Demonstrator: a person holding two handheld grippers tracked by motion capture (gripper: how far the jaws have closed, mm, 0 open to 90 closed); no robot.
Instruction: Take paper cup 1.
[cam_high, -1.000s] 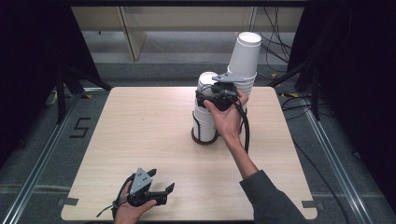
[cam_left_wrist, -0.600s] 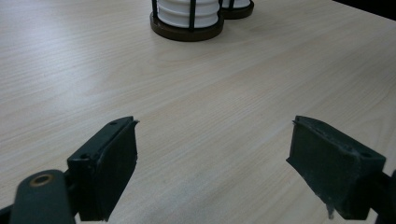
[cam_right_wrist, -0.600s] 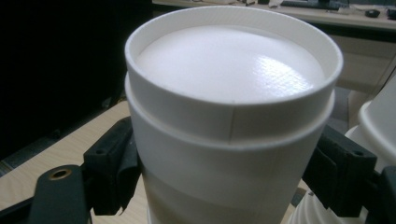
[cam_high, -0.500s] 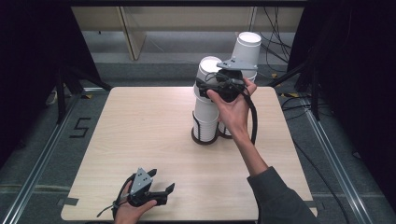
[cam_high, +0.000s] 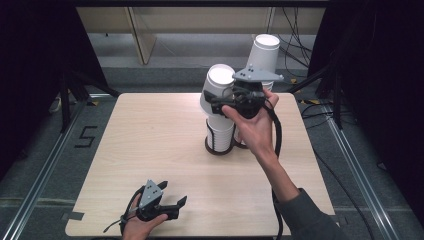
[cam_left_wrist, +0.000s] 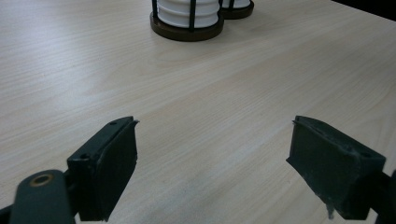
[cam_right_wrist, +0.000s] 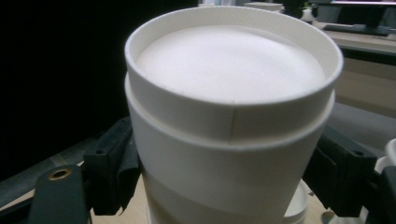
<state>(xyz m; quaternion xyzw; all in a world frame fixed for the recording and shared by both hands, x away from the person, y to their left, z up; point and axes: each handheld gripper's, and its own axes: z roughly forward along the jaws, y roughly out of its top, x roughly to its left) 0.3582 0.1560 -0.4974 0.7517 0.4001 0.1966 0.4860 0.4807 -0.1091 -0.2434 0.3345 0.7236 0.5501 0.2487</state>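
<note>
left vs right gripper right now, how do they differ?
The left gripper sits low at the table's near edge; the right gripper is raised above the cup holders at the far side.
The left gripper's jaws stand apart with only bare wood between them; the right gripper's jaws clamp a stack of upside-down white paper cups.
Shared: both are black, hand-held, each with a grey plate on top.

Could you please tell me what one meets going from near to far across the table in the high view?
Left hand-held gripper → holder with the stack of upturned white cups gripped by the right hand-held gripper → taller leaning cup stack behind.
</note>
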